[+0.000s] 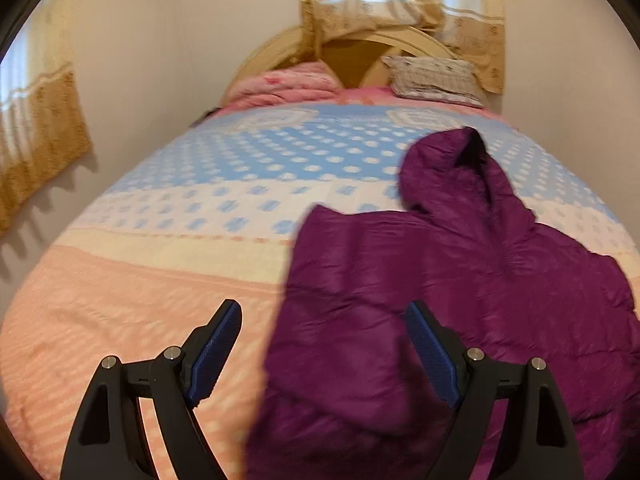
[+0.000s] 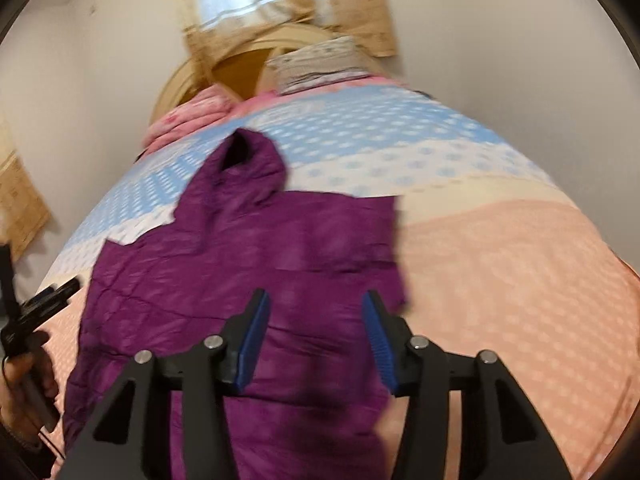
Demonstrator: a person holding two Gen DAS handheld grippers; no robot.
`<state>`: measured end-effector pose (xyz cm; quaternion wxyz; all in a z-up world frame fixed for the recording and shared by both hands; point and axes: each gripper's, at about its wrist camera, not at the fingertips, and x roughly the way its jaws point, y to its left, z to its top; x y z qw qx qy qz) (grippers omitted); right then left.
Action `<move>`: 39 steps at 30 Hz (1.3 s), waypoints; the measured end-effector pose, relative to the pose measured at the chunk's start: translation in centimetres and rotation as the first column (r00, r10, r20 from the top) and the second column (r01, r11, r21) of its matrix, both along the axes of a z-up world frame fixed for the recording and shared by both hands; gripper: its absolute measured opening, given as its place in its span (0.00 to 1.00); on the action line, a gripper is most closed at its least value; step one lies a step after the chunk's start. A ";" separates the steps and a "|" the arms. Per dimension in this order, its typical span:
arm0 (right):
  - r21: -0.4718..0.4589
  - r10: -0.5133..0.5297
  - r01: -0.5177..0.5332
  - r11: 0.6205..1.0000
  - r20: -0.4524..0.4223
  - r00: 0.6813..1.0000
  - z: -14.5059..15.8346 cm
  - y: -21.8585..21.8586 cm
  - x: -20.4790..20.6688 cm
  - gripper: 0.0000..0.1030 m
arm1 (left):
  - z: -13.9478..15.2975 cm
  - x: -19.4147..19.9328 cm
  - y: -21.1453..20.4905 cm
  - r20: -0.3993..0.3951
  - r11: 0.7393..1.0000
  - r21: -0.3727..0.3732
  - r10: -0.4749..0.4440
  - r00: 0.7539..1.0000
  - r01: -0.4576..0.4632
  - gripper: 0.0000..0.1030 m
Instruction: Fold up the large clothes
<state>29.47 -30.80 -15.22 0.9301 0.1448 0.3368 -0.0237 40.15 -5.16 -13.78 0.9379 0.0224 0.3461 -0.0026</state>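
Puffy purple hooded jacket (image 2: 248, 264) lies on the bed, hood at 12 o'clock.
Left gripper (image 1: 324, 344) and right gripper (image 2: 316, 336) jaws are apart, holding nothing; the slippery folded side might flop open.

My left tool (image 1: 324, 320): black plastic arms with triangular cutouts, silver round screw heads at the pivots, ribbed blue pads (image 1: 216, 352) on the fingers. Right tool (image 2: 316, 312): same build, black linkage, four silver screws, blue ribbed pads (image 2: 252, 344). In the right view at 9 o'clock, my left hand (image 2: 24, 384) on a black handle, thin black cable beneath.
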 end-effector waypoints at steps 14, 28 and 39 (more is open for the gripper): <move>-0.021 0.009 -0.012 1.000 -0.104 0.995 -7.3 1.4 4.5 0.35 | -7.3 4.8 0.8 -0.185 0.993 -0.106 0.026 0.982 -0.046 0.93; 0.001 -0.094 0.094 0.996 0.105 0.990 -0.8 -1.0 2.3 0.35 | -0.5 2.5 2.4 -0.019 0.991 -0.130 0.010 1.000 -0.013 0.94; -0.005 -0.158 0.158 0.987 -0.078 0.984 -5.4 -3.8 9.8 0.35 | -5.6 11.6 2.6 -0.137 0.987 -0.035 0.149 0.979 -0.155 0.94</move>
